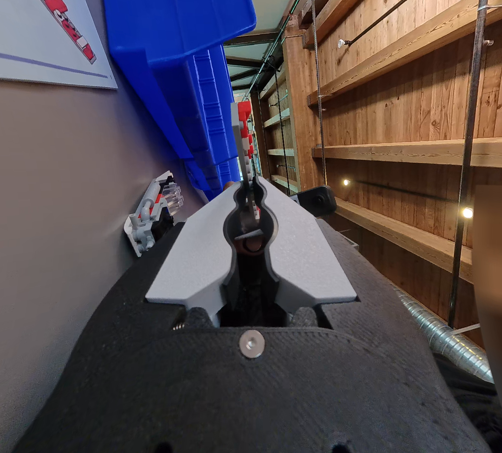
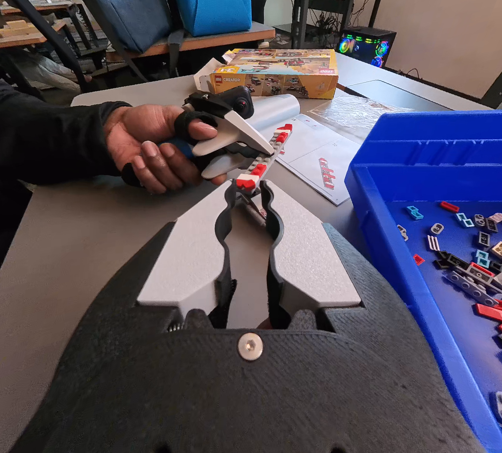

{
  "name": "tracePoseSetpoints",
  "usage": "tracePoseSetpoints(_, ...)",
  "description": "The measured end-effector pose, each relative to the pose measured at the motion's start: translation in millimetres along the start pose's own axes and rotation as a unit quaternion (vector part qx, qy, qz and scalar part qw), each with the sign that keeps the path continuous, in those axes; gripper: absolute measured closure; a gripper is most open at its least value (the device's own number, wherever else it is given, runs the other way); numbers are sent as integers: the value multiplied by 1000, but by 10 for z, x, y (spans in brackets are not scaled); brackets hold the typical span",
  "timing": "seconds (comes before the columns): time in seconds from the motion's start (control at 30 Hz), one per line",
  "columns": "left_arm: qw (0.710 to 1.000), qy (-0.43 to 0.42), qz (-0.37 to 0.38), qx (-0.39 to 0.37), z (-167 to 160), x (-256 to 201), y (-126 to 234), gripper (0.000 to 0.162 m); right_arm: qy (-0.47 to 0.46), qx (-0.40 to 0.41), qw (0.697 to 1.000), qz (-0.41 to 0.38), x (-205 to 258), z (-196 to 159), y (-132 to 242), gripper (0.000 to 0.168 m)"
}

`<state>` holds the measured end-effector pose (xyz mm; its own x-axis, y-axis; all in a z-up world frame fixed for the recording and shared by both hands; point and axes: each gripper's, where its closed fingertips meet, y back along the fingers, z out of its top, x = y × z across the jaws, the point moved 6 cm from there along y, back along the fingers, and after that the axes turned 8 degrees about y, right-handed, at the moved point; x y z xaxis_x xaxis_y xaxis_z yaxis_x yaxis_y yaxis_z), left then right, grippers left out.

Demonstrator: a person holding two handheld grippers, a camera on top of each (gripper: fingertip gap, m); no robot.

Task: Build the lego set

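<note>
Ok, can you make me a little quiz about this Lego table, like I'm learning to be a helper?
1. True or false: the blue bin has loose bricks inside it.
2. What is the left gripper holding?
A. a yellow box
B. the long grey strip with red and white bricks on it
C. a plastic bag
3. What colour is the box lying behind the open instruction booklet?

Key: 1 true; 2 B; 3 yellow.
</note>
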<state>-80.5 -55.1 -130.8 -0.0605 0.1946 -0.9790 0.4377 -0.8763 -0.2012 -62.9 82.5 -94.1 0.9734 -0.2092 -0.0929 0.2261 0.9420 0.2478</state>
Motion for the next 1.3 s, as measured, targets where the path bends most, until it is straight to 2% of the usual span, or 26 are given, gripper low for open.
tracePoseSetpoints(0.53, 1000, -1, 2, 0, -3, 2, -5, 157, -19, -5, 1000, 3, -4, -18, -26, 158)
tracePoseSetpoints(1.3, 1000, 0, 6, -17, 8, 13, 7, 157, -29, 47, 995, -79, 51, 32, -91, 158)
